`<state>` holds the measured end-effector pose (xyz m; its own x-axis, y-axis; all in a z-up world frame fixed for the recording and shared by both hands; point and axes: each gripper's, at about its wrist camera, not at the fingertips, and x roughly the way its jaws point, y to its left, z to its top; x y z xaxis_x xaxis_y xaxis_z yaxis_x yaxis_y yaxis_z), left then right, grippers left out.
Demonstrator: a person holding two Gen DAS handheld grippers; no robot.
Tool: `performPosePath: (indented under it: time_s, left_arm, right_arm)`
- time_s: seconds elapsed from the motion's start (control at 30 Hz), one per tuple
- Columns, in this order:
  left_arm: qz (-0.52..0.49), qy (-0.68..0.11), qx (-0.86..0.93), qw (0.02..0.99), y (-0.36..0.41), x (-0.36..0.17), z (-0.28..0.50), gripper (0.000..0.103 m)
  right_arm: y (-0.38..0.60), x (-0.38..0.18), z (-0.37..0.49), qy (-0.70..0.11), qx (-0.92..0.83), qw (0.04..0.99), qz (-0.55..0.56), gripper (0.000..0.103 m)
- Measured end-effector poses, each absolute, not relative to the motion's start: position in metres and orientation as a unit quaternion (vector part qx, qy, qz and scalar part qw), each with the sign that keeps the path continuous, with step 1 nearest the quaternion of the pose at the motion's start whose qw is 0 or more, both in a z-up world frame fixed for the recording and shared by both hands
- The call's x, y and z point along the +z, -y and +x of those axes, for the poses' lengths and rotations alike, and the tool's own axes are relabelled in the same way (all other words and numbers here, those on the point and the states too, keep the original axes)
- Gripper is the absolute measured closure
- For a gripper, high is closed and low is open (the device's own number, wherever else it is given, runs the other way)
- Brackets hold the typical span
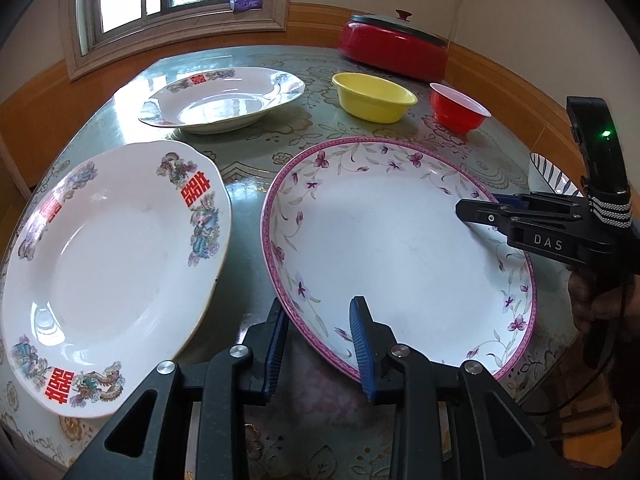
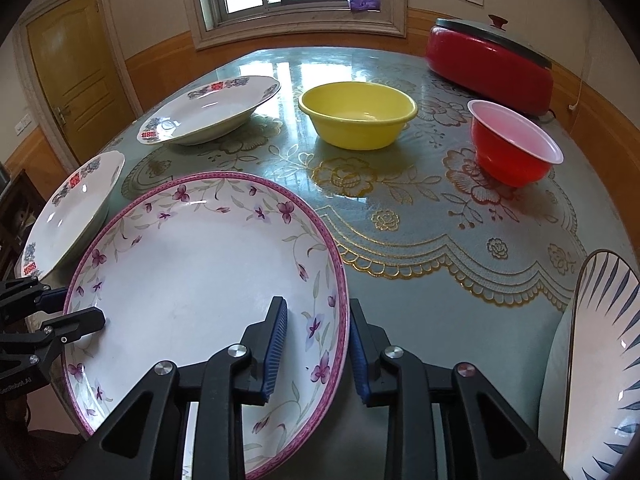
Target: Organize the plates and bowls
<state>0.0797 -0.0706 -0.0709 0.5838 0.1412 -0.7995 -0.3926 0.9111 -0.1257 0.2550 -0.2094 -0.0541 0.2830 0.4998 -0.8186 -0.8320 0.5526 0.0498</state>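
Both claws straddle the rim of the pink-flowered plate (image 1: 400, 248) on the tabletop (image 2: 400, 208): your left claw (image 1: 320, 340) and right claw (image 2: 318, 344) stand partly spread, neither visibly pinching. Squeeze evenly before lifting level.

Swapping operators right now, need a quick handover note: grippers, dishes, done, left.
Left hand-held gripper: straddles the near rim of the pink-rimmed plate; pad contact unclear.
Right hand-held gripper: straddles that plate's opposite rim.
Table: two patterned plates, yellow bowl, red bowl, all apart; striped plate at right edge.
Done: nothing stacked.
Left: stack plates, nest bowls.
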Motion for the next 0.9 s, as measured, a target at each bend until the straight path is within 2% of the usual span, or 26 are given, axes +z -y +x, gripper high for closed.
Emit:
performPosePath:
  time_s: [0.9]
  left_arm:
    - [-0.129, -0.419, 0.176, 0.881, 0.078, -0.064, 0.072, 0.072]
  right_arm:
    - [0.2, -0.054, 0.258, -0.416, 0.39, 0.802, -0.178, 0.074]
